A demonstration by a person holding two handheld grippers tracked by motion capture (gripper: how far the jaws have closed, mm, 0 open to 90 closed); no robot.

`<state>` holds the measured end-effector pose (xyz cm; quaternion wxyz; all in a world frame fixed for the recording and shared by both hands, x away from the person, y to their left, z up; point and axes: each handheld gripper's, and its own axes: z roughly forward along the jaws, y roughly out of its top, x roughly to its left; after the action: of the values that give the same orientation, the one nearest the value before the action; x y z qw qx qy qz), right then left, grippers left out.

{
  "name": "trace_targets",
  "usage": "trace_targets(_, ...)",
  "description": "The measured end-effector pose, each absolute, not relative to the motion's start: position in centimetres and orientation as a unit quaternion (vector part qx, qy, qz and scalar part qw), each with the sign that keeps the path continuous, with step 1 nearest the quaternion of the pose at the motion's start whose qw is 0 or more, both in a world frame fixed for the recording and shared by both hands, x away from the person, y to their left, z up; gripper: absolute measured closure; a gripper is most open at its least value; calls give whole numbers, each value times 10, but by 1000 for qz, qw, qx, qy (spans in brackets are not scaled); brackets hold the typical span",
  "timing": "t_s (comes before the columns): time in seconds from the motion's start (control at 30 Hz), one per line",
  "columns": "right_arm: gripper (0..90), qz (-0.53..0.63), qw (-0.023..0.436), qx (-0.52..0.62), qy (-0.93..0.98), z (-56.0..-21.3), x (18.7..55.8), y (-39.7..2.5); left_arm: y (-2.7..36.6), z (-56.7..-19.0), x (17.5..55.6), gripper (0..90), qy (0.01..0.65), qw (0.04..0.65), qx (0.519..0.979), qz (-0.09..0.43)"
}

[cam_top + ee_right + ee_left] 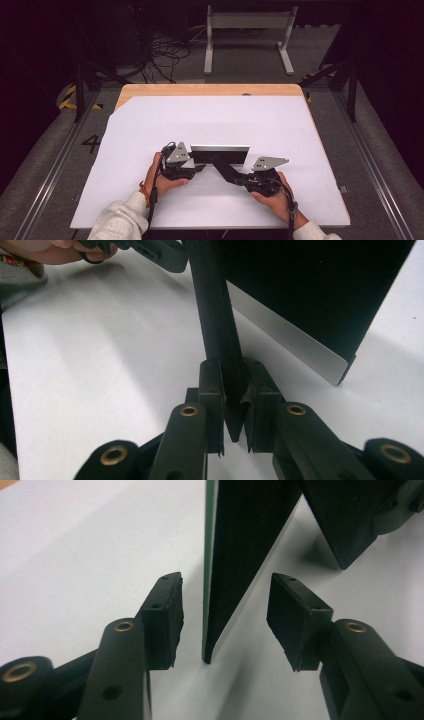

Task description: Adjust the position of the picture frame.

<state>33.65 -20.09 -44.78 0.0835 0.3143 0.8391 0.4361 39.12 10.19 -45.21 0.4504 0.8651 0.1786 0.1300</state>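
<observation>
We see a matt white sheet (210, 125), paper-like, over a pale wooden table (210, 89). The upright frame (220, 154) has a matt black, slightly grainy back, a smooth silvery metal-looking edge and a black strut (215, 315) of rough, fibrous board. Left gripper (225, 622) pads (165, 615) look rubbery, matt black; right gripper (234, 405) arms are smooth black plastic with brass-coloured rivets. The sleeve (117, 220) is soft grey cloth.
</observation>
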Motion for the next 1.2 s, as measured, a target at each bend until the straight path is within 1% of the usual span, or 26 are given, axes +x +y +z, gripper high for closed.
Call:
trace_targets(0.07,807,439,83,313,838,-447,336,-201,100,-452,391,536,180,446,866,135)
trace_targets(0.17,810,439,83,313,838,-447,336,-202,97,-453,391,628,183,437,868,148)
trace_targets(0.23,810,440,84,312,838,-446,336,-202,96,-454,390,656,180,434,871,146)
trace_targets(0.37,812,440,83,312,838,-446,336,-202,95,-454,389,660,181,431,871,149)
trace_targets(0.6,814,440,84,312,838,-446,336,-202,92,-454,387,652,186,423,871,167)
trace_targets(0.77,812,439,84,314,837,-446,336,-203,90,-454,386,663,187,415,872,180)
trace_targets(1.2,822,436,84,314,839,-447,337,-201,88,-454,387,665,189,408,872,192)
